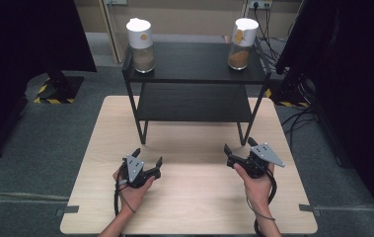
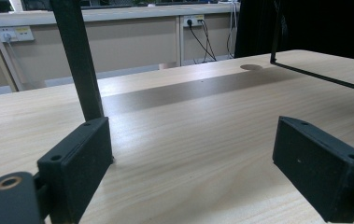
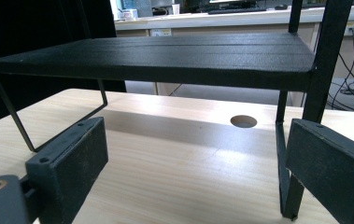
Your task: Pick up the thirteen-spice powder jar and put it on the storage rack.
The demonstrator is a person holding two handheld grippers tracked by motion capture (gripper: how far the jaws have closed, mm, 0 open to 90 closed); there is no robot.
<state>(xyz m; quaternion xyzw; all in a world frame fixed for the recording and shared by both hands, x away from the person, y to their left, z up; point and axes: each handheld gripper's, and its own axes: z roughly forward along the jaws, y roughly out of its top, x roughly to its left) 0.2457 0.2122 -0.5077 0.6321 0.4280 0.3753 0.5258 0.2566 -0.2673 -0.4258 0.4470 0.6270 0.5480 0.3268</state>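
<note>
A person at a pale wooden table [image 1: 189, 197] holds 2 grippers low over its near half, both aimed at a black 2-tier shelf [image 1: 194, 69] standing on the far half. The left gripper [image 1: 148, 159] has its jaws spread wide with nothing between them; in the left gripper view its pads [image 2: 79, 163] frame bare tabletop and 1 shelf leg [image 2: 79, 60]. The right gripper [image 1: 238, 146] is likewise wide open and empty, close to the shelf's front right leg [image 3: 322, 70]. On the top tier stand 2 jars with white lids and brown contents, the left jar [image 1: 141, 45] and the right jar [image 1: 242, 43] at opposite ends, well apart from both grippers.
</note>
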